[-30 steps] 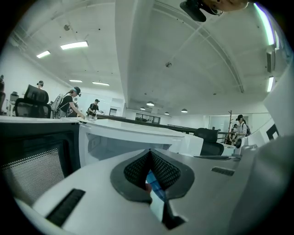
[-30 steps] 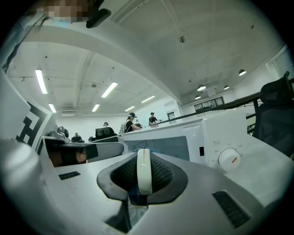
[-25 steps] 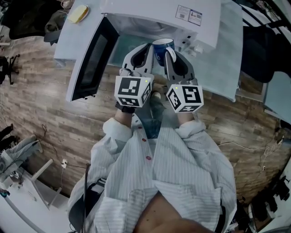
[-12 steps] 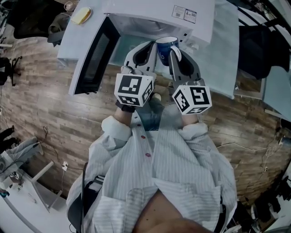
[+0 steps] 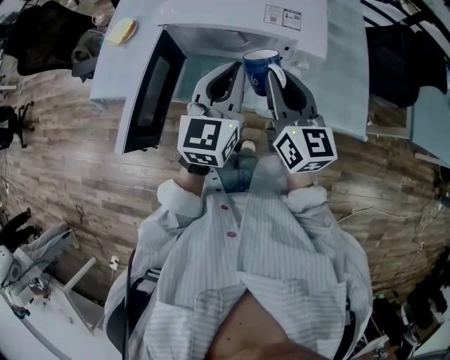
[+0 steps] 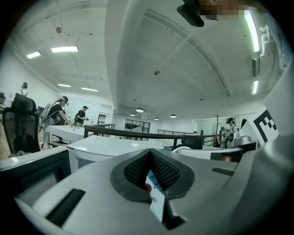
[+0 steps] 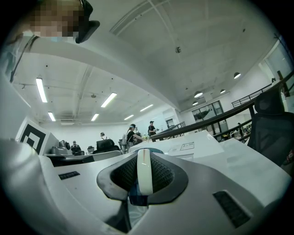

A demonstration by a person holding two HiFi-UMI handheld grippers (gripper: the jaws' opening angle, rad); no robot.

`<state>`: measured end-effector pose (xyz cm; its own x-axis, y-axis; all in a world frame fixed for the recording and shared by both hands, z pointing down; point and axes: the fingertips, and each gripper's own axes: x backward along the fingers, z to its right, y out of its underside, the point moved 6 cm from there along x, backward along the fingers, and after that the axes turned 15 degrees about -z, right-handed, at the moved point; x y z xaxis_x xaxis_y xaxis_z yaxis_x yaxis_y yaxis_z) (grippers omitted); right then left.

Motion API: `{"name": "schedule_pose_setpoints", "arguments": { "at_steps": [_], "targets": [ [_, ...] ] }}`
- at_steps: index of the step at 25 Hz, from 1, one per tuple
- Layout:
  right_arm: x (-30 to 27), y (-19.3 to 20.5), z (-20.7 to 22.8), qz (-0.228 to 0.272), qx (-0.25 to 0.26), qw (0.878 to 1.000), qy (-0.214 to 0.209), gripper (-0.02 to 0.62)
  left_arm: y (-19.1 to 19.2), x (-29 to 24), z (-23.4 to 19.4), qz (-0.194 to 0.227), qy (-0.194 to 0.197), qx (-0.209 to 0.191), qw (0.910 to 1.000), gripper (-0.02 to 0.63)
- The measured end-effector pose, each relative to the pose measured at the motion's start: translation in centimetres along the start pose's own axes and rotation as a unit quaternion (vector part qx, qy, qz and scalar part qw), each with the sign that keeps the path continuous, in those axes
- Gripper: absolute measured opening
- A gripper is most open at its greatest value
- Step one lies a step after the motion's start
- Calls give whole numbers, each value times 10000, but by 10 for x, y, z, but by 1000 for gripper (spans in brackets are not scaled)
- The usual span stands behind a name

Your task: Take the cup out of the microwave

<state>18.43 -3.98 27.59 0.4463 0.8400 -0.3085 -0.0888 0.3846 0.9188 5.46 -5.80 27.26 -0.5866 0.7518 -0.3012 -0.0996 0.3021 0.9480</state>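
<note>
Right gripper (image 5: 273,79) is the one doing the work here: its pads are closed on the white handle (image 7: 144,170) of the cup (image 5: 259,65), pinching it edge-on, and in the right gripper view that handle stands as an upright strip straight between them, with a bit of blue cup body below. The cup sits upright, mouth to the ceiling, right at the mouth of the microwave (image 5: 211,17), just at the front edge of its white top as seen from the head view; whether its base is clear of the cavity floor, no view shows. Now the relation that matters: the body of the cup hangs off to the left of the right fingertips, between the two grippers, with the handle turned towards the right one. Left gripper (image 5: 232,76) is just beside the cup's other flank, jaws together on nothing, and I can't tell if it touches the wall. The door (image 5: 144,91) stands swung open well to the left, out of the path. So I'd judge the way out runs straight back towards the person, and because the weight hangs sideways off a thin handle, the cup could swing on that pinch; the left gripper is the nearer one to steady it over the table (image 5: 344,84).
</note>
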Motion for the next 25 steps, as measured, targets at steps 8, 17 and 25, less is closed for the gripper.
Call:
{"name": "schedule_pose_setpoints", "arguments": {
  "at_steps": [8, 17, 25],
  "targets": [
    [-6, 0, -1, -87, 20, 9999, -80, 72, 1, -6, -8, -9, -5, 53, 10000, 9],
    [-11, -3, 0, -94, 56, 9999, -107, 72, -4, -12, -9, 62, 14, 2, 10000, 9],
    [-15, -5, 2, -104, 85, 9998, -112, 72, -8, -17, -11, 104, 27, -32, 9999, 8]
  ]
}}
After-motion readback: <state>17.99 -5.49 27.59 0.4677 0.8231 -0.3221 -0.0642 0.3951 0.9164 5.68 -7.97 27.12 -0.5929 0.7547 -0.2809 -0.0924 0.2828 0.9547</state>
